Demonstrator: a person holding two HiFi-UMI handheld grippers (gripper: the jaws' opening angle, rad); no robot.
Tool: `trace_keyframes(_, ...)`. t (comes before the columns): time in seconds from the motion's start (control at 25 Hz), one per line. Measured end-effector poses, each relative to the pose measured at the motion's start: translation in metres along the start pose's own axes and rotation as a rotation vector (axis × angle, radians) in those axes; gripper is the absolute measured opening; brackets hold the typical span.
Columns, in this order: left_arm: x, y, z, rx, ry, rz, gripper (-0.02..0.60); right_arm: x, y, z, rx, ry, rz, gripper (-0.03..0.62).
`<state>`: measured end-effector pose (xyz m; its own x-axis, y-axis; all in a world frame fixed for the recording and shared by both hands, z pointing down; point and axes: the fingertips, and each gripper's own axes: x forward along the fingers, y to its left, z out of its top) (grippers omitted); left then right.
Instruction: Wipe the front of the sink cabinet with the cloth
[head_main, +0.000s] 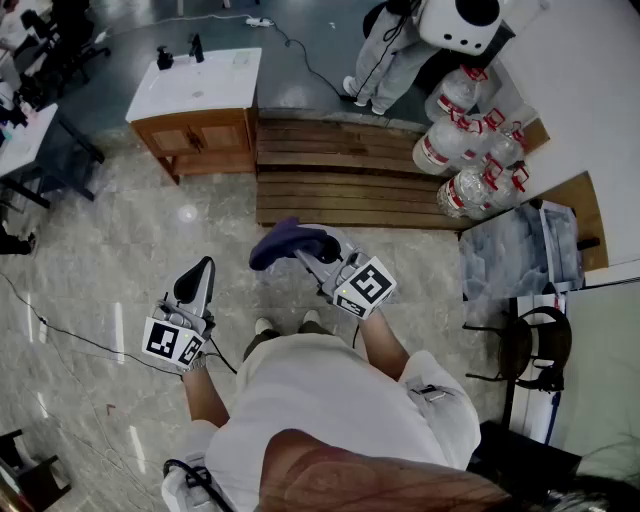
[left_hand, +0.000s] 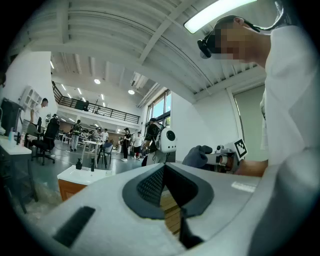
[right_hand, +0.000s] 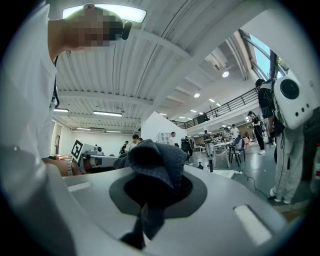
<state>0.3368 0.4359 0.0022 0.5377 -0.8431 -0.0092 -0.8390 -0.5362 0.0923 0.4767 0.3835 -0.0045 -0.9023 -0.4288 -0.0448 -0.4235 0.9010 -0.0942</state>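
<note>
Left gripper (head_main: 203, 266): held low on the person's left with nothing between its jaws. In the left gripper view the dark pads (left_hand: 150, 184) met at their tips.
Right gripper (head_main: 303, 251): closed on the cloth, held out ahead of the left one and apart from it.
Cloth (head_main: 286, 242): dark blue-grey, bunched in a lump over the right gripper's jaw tips. In the right gripper view a narrow tail of it hung down between the pads.
Sink cabinet (head_main: 202, 136): well ahead of both grippers, beyond the left gripper's tip and off to the left of the right one. Neither gripper nor the cloth touched it. Its wooden front with two doors faced the person.
Sink top (head_main: 196, 84): white, with a dark tap and a small dark bottle at its far edge.
Wooden platform (head_main: 340, 185): slatted, just beyond the right gripper and beside the cabinet.
Water bottles (head_main: 466, 150): large clear ones with red caps, clustered far out to the right gripper's right.
Bystander (head_main: 392, 48): stood past the platform in light clothes.
</note>
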Motion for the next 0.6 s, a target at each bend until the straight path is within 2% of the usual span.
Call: trace_keyframes(0.6,-0.0009,-0.0022,0.0000,0.004,0.004,0.015,0.003,-0.0004,0.0011,-0.0001,-0.009,0.008,0.011,0.037)
